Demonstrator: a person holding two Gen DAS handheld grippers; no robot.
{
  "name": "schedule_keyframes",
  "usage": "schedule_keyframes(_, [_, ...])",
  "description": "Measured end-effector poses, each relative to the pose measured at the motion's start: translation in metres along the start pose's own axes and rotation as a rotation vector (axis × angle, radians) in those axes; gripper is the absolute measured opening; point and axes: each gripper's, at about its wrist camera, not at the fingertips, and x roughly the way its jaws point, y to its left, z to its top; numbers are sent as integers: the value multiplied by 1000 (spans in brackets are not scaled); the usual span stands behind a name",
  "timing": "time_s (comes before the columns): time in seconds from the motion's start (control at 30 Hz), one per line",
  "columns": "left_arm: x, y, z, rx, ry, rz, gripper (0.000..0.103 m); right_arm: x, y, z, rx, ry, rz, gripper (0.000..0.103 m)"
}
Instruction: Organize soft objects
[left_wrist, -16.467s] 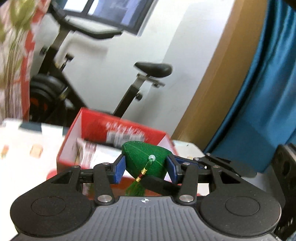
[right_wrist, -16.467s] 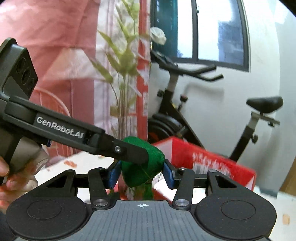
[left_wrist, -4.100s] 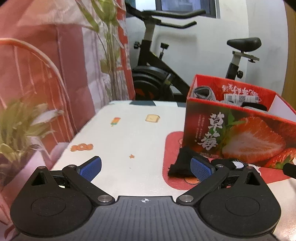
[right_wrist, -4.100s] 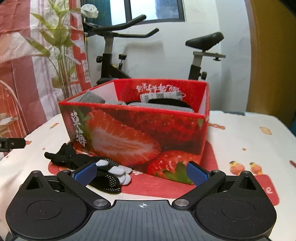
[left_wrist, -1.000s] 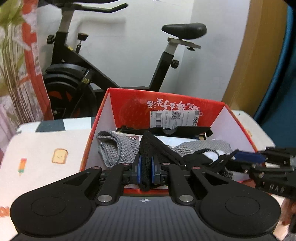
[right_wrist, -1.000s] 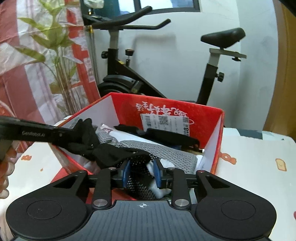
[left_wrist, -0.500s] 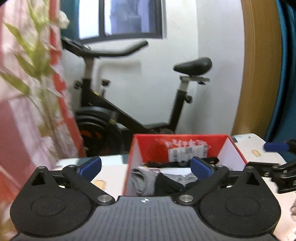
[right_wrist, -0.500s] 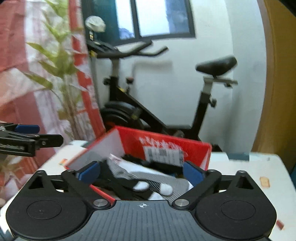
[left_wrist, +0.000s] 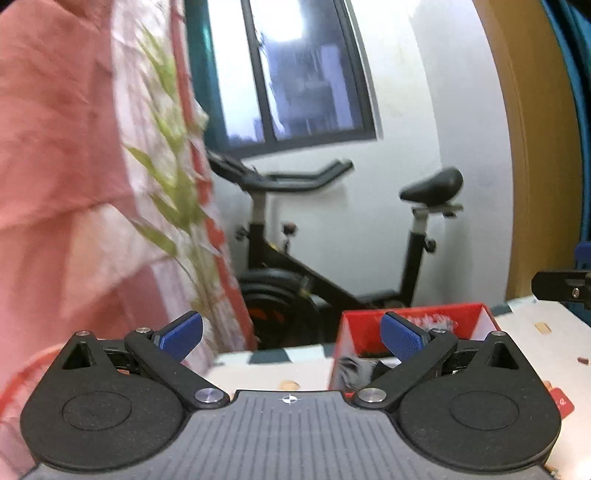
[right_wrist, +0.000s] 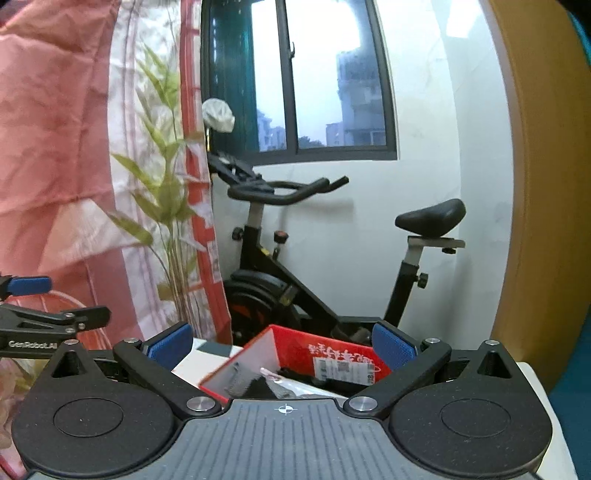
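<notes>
The red strawberry box (left_wrist: 461, 314) stands on the table, low in the left wrist view. It also shows in the right wrist view (right_wrist: 325, 350), with grey and black soft items (right_wrist: 255, 382) inside. My left gripper (left_wrist: 291, 334) is open and empty, held high and back from the box. My right gripper (right_wrist: 282, 347) is open and empty, also raised above the box. The left gripper shows at the left edge of the right wrist view (right_wrist: 44, 310). The right gripper shows at the right edge of the left wrist view (left_wrist: 565, 284).
A black exercise bike (right_wrist: 332, 258) stands behind the table against the white wall. A pink and white curtain with green leaves (right_wrist: 92, 166) hangs on the left. The white patterned tablecloth (left_wrist: 546, 339) lies around the box.
Both grippers have opened and let the black gloves fall into the box. Both have then lifted up and drawn back from the box.
</notes>
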Motion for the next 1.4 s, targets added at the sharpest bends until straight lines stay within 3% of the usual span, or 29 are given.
schedule_keyframes(0.17, [-49, 25, 10, -124, -63, -78, 103, -33, 18, 3, 14, -29, -9, 103])
schedule_keyframes(0.43, [-94, 26, 8, -123, -81, -51, 103, -82, 32, 10, 7, -97, -26, 103])
schedule_keyframes(0.73, [-109, 23, 8, -124, -116, -45, 103, -95, 30, 8, 8, -100, -60, 103])
schedule_keyframes(1.4, [-107, 27, 4, -148, -91, -44, 103, -102, 32, 7, -2, -106, -65, 103])
